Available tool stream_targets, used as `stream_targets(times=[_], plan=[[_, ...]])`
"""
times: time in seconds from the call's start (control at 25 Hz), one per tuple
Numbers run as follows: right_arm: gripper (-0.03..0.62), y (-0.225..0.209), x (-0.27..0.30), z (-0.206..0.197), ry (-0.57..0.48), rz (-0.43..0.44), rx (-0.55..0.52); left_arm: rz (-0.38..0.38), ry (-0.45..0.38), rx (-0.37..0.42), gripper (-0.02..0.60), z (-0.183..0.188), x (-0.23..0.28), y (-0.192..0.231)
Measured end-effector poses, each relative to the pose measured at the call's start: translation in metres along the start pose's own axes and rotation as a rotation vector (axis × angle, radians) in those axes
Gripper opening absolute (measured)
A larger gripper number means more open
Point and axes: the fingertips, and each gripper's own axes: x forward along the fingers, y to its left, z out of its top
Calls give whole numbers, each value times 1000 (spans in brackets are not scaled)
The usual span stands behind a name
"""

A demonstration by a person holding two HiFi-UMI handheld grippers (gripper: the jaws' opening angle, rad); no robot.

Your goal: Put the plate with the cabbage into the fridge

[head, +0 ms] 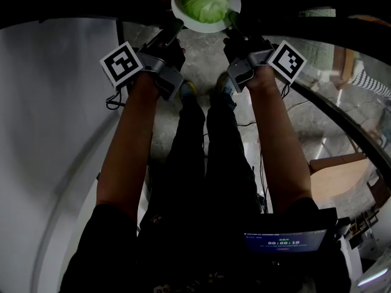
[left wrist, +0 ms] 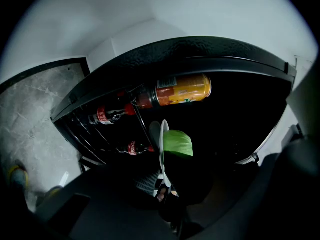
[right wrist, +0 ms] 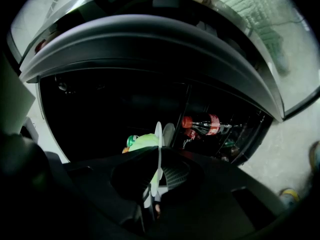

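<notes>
- Open fridge (left wrist: 210,51) fronts us, its dark cavity facing both grippers, with soda bottles (left wrist: 175,91) racked to one side.
- We find the plate (head: 183,11) level at the opening, so the cabbage (head: 206,2) sits steady.
- Left gripper (head: 173,29) and right gripper (head: 233,22) each clamp an opposite rim, which we judge is for balance.

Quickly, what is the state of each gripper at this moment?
The left gripper is closed on the rim of the plate that carries the cabbage.
The right gripper is closed on the same plate's opposite rim.
</notes>
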Motion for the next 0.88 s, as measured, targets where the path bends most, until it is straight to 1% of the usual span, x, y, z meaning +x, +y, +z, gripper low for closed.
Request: stream_targets(times=[0.12,0.16,0.2,0.24,0.28,0.32,0.4,0.44,0.48,0.52,0.56,0.6,0.72,0.88], plan=[[24,0,0,0,-7,-1,1,-15,-11,30,15,-4,-2,-5],[24,0,0,0,-10,-1,3,-16,-16,62,15,-5,-4,-8],[24,-1,0,0,-12,-2,6,-2,-19,125,15,-5,-7,-9],[24,-1,0,0,-14,-4,6,29,-19,222,15,-5,-10,-9],[23,-1,0,0,-15,-5,5,73,-17,348,15,-6,-13,-9],[24,-1,0,0,-17,-7,4,124,-19,498,15,-7,-16,-9],[24,-2,-1,0,-21,-12,-5,231,-31,844,15,-13,-20,-12],[25,-2,-1,1,-22,-16,-13,270,-40,1011,15,-17,-22,-15],[25,-2,-1,1,-22,-20,-22,293,-49,1147,14,-23,-22,-18],[25,-2,-1,1,-22,-23,-29,300,-54,1242,14,-30,-21,-19],[25,-2,-1,1,-21,-25,-36,299,-53,1296,14,-36,-18,-19],[25,-2,-1,1,-19,-26,-42,297,-50,1318,14,-41,-14,-17],[25,-2,0,2,-16,-23,-50,296,-43,1321,14,-48,-1,-11],[25,-3,0,1,-15,-25,-59,298,-39,1305,14,-47,5,0]])
